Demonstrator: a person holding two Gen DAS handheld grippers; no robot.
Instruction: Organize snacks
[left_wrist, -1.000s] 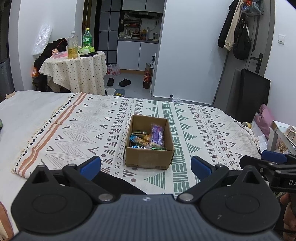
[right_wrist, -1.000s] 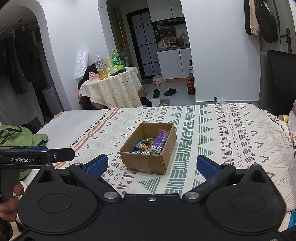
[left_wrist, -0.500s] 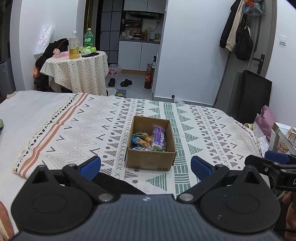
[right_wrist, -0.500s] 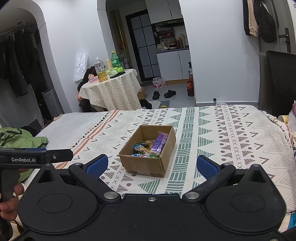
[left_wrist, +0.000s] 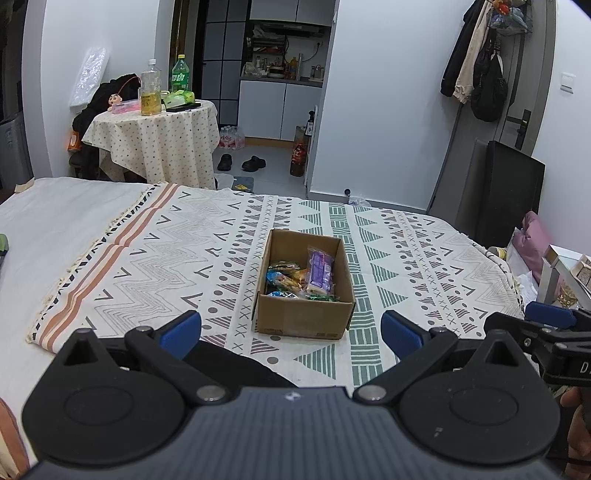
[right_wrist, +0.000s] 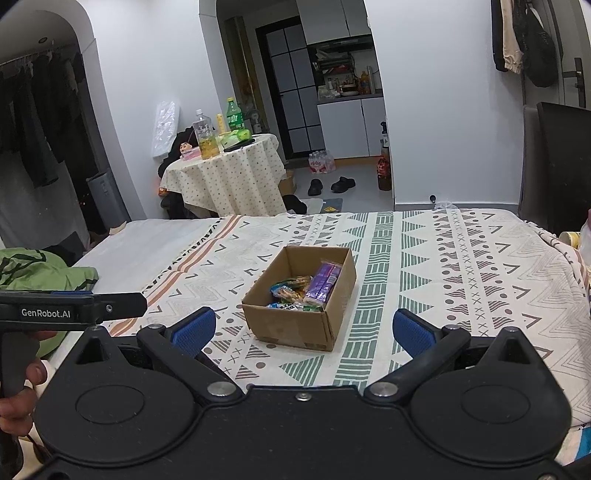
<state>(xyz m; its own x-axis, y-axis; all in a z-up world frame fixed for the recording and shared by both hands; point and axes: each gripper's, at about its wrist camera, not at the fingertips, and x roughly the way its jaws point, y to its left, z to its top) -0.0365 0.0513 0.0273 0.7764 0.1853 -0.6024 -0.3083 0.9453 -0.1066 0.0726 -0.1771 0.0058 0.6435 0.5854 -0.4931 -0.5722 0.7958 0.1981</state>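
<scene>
I read the left gripper (left_wrist: 290, 332) as spread wide, its blue pads (left_wrist: 181, 328) far apart with nothing between them; the right gripper (right_wrist: 303, 329) is likewise spread wide and empty, blue pads (right_wrist: 410, 331) at either side of the view. Both hang above the near part of the bed, short of the cardboard box (left_wrist: 303, 318) and not touching it. The box stands upright on the patterned blanket (left_wrist: 177, 258), roughly mid-width, with its top open and its flaps not visible. Inside it lie the snacks: a purple packet (left_wrist: 320, 272) leaning along the right wall, and several blue, green and orange wrappers (left_wrist: 283, 280) piled against the left and near walls; the far part of the box floor is bare. In the right wrist view the box (right_wrist: 295, 326) sits turned slightly, one near corner toward the camera. Bare blanket surrounds the box on all four sides, so there is open room left, right and beyond it. The blanket's fringed left edge (left_wrist: 92, 258) ends on a plain white sheet (left_wrist: 55, 218); its right edge drops off near a pink bundle (left_wrist: 532, 243) and a white carton (left_wrist: 565, 273). A green garment (right_wrist: 40, 269) lies at the bed's left side. In the right wrist view the left gripper body (right_wrist: 70, 308) projects in from the left, with a hand (right_wrist: 18, 398) on its handle. Past the foot of the bed stand a round table with a dotted cloth (left_wrist: 155, 140) and a dark panel (left_wrist: 511, 192) against the wall.
</scene>
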